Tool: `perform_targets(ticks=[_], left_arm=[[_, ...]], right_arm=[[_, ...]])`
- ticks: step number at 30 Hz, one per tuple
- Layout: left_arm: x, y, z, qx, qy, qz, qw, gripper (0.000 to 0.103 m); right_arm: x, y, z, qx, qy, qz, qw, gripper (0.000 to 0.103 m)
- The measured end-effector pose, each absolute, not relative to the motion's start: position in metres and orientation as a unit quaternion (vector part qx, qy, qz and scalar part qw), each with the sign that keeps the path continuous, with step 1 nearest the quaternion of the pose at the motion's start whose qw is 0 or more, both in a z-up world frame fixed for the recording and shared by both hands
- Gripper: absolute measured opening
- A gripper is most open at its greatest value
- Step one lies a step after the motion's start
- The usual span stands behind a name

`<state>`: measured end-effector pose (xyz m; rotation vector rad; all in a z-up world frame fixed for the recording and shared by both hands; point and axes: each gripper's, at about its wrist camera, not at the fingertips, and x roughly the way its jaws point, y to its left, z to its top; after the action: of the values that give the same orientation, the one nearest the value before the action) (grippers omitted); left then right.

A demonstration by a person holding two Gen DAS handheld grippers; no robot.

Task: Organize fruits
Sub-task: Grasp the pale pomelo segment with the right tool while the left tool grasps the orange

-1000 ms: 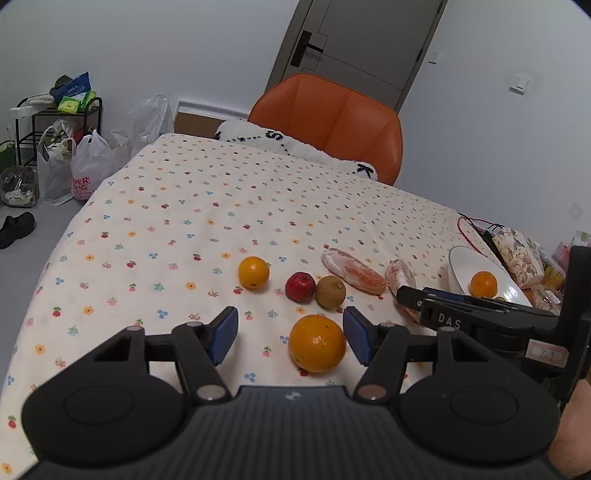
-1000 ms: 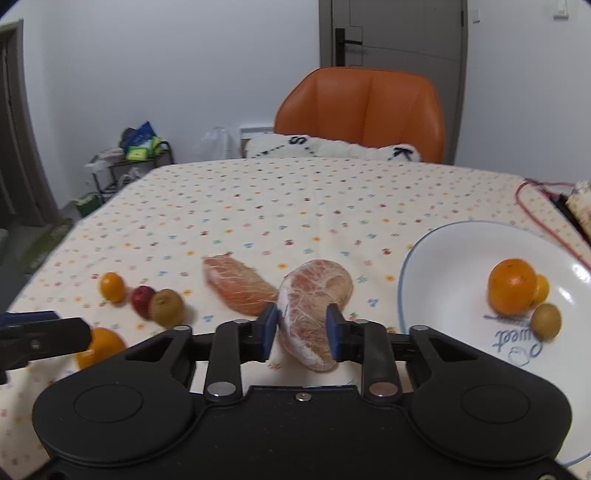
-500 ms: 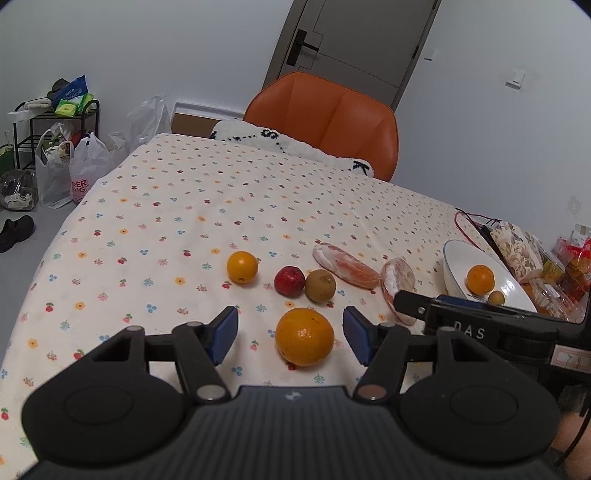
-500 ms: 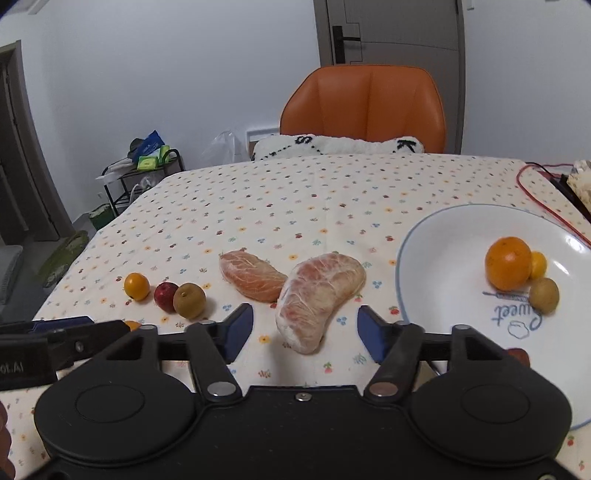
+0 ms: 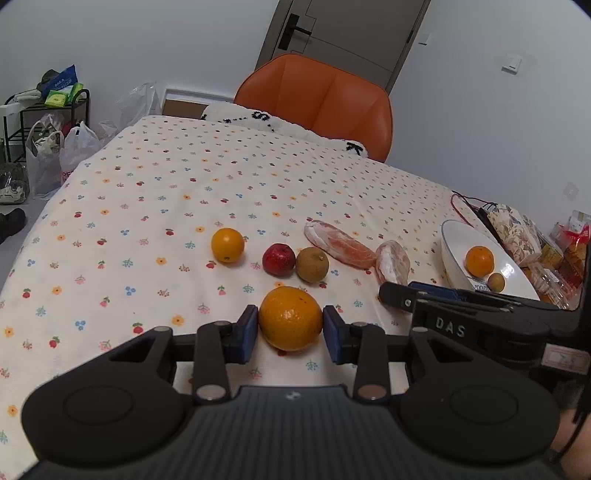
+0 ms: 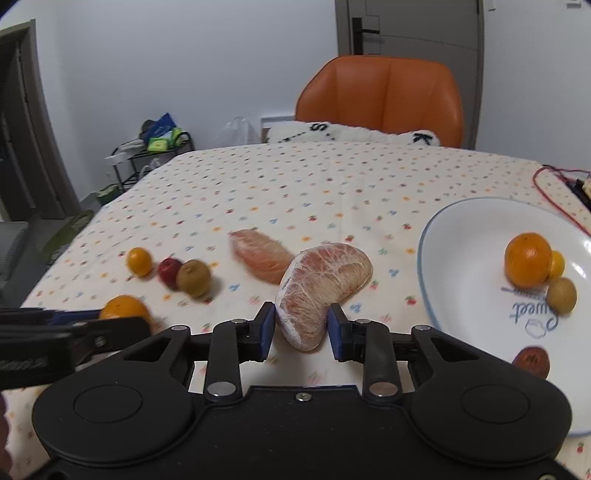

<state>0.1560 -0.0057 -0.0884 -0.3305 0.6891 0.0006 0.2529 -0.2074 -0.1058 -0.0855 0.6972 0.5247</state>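
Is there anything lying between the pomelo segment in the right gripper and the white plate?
Nothing visible. Only bare tablecloth separates the pomelo segment, between the right hand-held gripper pads, from the plate rim to its right.

An orange chair (image 5: 317,103) stands behind the floral-clothed table (image 5: 147,192), before a grey door (image 5: 347,33) and white walls (image 5: 147,37).
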Motion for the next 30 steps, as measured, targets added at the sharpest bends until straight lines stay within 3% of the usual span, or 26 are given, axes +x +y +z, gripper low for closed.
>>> perform_targets(ticks=[11, 19, 24, 27, 28, 30], left_arm=[[0.148, 0.003, -0.081, -0.166, 0.325, 0.015, 0.931, 0.035], [0.145, 0.010, -0.080, -0.171, 0.321, 0.019, 0.932, 0.035], [0.143, 0.018, -0.080, -0.177, 0.316, 0.019, 0.932, 0.035], [0.142, 0.023, -0.080, -0.178, 0.315, 0.022, 0.932, 0.035], [0.142, 0.024, -0.080, -0.178, 0.315, 0.024, 0.932, 0.035], [0.142, 0.025, -0.079, -0.177, 0.316, 0.026, 0.932, 0.035]], right_arm=[[0.225, -0.227, -0.098, -0.029, 0.364, 0.288, 0.885, 0.029], [0.228, -0.225, -0.101, -0.015, 0.362, 0.284, 0.888, 0.043], [0.236, -0.214, -0.102, -0.021, 0.358, 0.274, 0.893, 0.047], [0.239, -0.209, -0.104, -0.025, 0.351, 0.271, 0.896, 0.044], [0.240, -0.208, -0.105, -0.028, 0.348, 0.268, 0.898, 0.037], [0.240, -0.208, -0.105, -0.027, 0.346, 0.267, 0.899, 0.035]])
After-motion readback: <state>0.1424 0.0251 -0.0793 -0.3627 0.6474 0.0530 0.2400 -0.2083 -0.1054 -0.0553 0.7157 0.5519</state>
